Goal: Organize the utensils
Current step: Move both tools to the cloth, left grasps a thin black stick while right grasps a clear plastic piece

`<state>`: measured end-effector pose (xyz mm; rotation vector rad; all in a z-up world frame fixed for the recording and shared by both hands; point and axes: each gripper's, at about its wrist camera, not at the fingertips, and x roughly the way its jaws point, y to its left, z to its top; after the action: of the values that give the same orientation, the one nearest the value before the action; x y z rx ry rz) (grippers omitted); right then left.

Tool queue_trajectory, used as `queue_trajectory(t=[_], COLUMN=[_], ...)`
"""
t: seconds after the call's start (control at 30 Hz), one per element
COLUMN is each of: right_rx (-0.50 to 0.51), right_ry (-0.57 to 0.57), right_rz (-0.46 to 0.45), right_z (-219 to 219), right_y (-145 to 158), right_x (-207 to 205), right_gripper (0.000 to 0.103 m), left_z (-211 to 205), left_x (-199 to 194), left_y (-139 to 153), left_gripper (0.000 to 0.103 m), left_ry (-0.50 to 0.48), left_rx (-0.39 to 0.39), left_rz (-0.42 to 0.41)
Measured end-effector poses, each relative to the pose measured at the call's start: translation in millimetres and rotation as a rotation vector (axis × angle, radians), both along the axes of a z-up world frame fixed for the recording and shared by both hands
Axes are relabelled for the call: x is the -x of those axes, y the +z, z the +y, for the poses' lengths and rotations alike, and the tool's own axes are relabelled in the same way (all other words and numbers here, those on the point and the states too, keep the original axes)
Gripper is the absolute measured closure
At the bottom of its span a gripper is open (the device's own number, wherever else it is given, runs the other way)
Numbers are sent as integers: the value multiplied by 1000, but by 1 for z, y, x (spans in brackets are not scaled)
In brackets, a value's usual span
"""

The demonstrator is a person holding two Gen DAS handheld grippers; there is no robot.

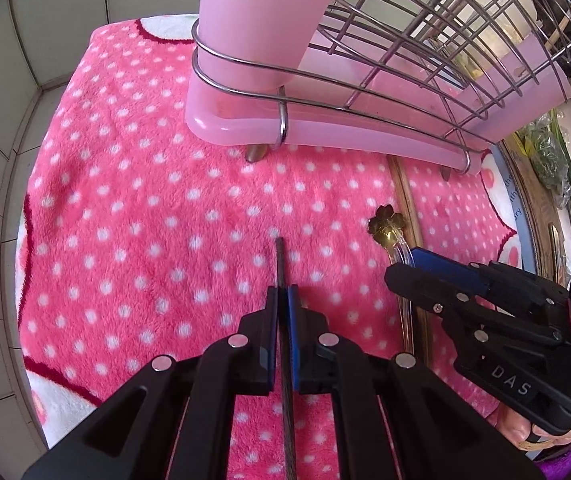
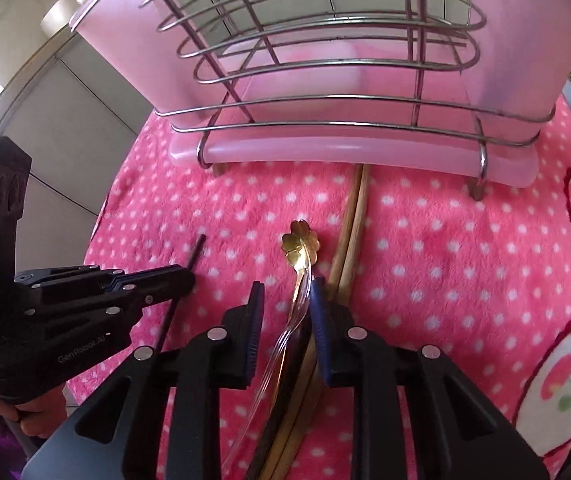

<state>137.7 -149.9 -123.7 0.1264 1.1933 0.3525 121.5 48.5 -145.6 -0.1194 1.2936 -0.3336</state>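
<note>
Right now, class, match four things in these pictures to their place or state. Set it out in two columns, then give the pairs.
Things
1. dark rod
2. gold spoon
3. chopsticks
4. wire rack

Place or state
A. standing on the pink tray
B. clamped in the left gripper
C. lying flat, one end under the tray
D. between the open fingers of the right gripper

Pairs: 1-B, 2-D, 3-C, 4-A
</note>
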Motion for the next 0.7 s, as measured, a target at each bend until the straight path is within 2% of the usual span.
queue_trajectory(t=[0.03,0.07,0.2,0.37,0.57,0.7], right_rx=[14,9,-72,-136,-91,-63], right_ry=[2,-6,-46,-93,-168,-189], right_rz=[-5,-2,20,2,-59,-43], right_z=[0,-2,-21,-49,-90,-113], right_y=[0,-1,2,15,26,21], right_x=[1,1,3,15,17,12], right_gripper=[93,94,98,98,99,99], left_z=[-2,-4,-7,-4,7,8], left_x=[-1,-2,-5,-2,-1,-5], left_y=[0,1,2,7,14,6], left_gripper=[98,98,98,99,99,99], left_ry=[-4,-10,-18,2,23,27], left_rx=[-7,-16,-29,-10,3,-23], left_rz=[3,9,23,9,-16,14])
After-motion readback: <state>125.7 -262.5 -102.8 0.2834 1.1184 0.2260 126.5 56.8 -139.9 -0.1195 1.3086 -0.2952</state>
